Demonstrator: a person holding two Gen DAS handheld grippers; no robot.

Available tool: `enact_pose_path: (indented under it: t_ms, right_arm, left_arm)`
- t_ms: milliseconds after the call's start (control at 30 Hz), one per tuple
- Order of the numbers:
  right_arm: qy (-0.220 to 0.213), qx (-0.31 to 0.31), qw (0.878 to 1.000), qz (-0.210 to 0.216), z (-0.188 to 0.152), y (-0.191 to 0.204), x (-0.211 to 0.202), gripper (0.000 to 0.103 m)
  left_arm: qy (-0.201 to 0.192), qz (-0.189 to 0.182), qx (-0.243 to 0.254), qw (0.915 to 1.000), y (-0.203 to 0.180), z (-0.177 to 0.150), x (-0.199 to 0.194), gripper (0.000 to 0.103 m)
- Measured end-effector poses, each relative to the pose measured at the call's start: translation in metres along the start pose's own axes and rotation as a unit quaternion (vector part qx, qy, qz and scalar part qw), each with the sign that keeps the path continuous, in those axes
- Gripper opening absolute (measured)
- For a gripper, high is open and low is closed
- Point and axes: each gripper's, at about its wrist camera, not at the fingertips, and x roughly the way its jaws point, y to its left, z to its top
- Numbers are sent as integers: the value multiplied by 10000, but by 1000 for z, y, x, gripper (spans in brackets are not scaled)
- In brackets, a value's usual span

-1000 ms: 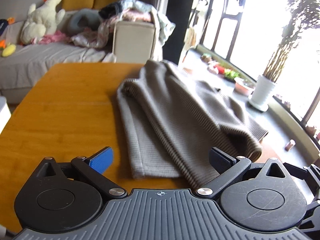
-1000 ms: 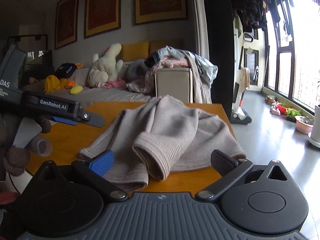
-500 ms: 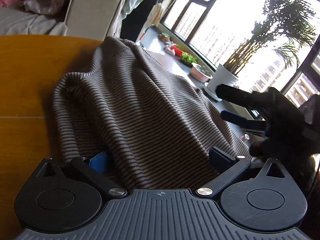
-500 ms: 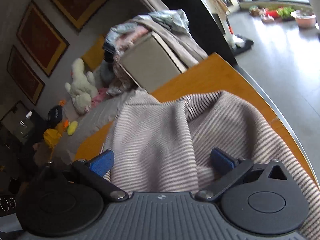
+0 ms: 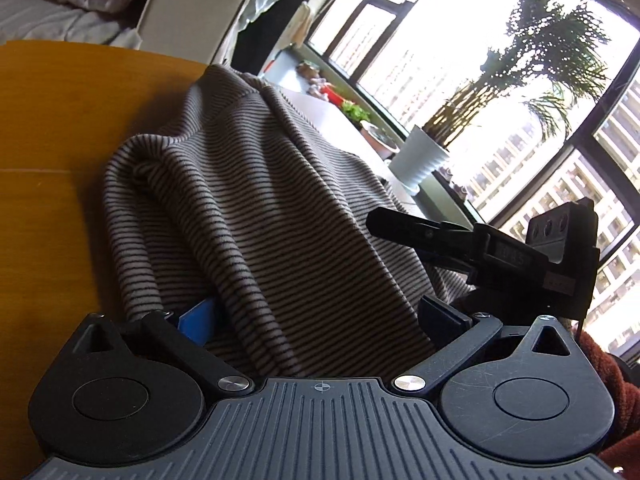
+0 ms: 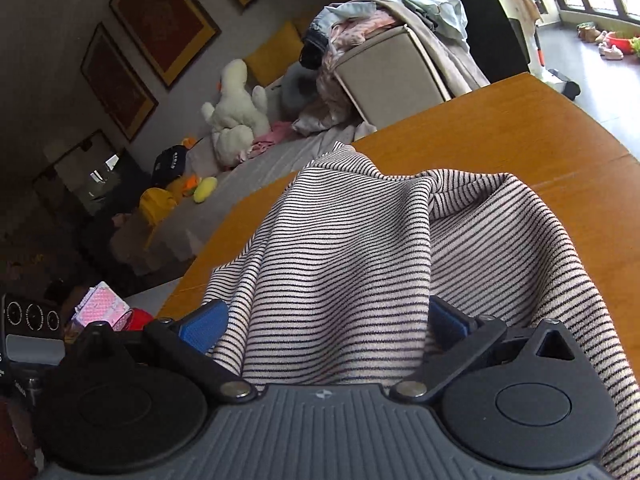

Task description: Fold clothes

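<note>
The striped sweater (image 5: 256, 208) lies bunched on the wooden table (image 5: 48, 128), toward its window-side edge. Its near folds fill the wide gap between the left gripper's (image 5: 320, 320) parted fingers, which do not pinch it. The right gripper (image 6: 328, 320) is likewise spread wide, cloth heaped between its fingers, unclamped. Behind stand a sofa (image 6: 248, 160) and a potted plant (image 5: 420, 160).

You have one striped garment (image 5: 272, 216) on the table (image 5: 52, 128), two grippers, one white potted plant (image 5: 420, 160), and three framed pictures (image 6: 160, 12).
</note>
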Motion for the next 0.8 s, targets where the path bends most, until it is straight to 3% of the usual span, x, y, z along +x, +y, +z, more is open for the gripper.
enact_pose_path:
  t_ms: [167,267,333,433,533,667,733,800]
  right_arm:
    - [-129,134,9997,168,-14,2,-10,103]
    - [-113,98,9998,128,-15,2,-9,103]
    - [-104,85,9998,116,-15,2,-9,103]
    - [-72,107,9999,99,-13,1,-9,103]
    - [13,23,10000,-59,-9,3,-8,103]
    - [22,-334,9961,-818,2,12,-9,101]
    - [-142,-748,9871,-1409,9,24,-13,94]
    - [-399,-1173,9762,-1781,18,40,-17,92]
  left_arm:
    - [-35,48,13,10000,2,-14,-18,103]
    - [-114,361,152,9992,-5,-8,-11,98]
    - [-168,645,265,9974,-10,-3,-5,51]
    - [-253,877,148,9957,-8,15,-4,15]
    - [-751,972,206,9922,-6,50,-28,13]
    - [-1713,1592,-33,9723,22,101,-80,13]
    - [-1798,1719,-393,9678,51,119,-93,12]
    - [-1614,1807,-627,9682,76,122,-90,13]
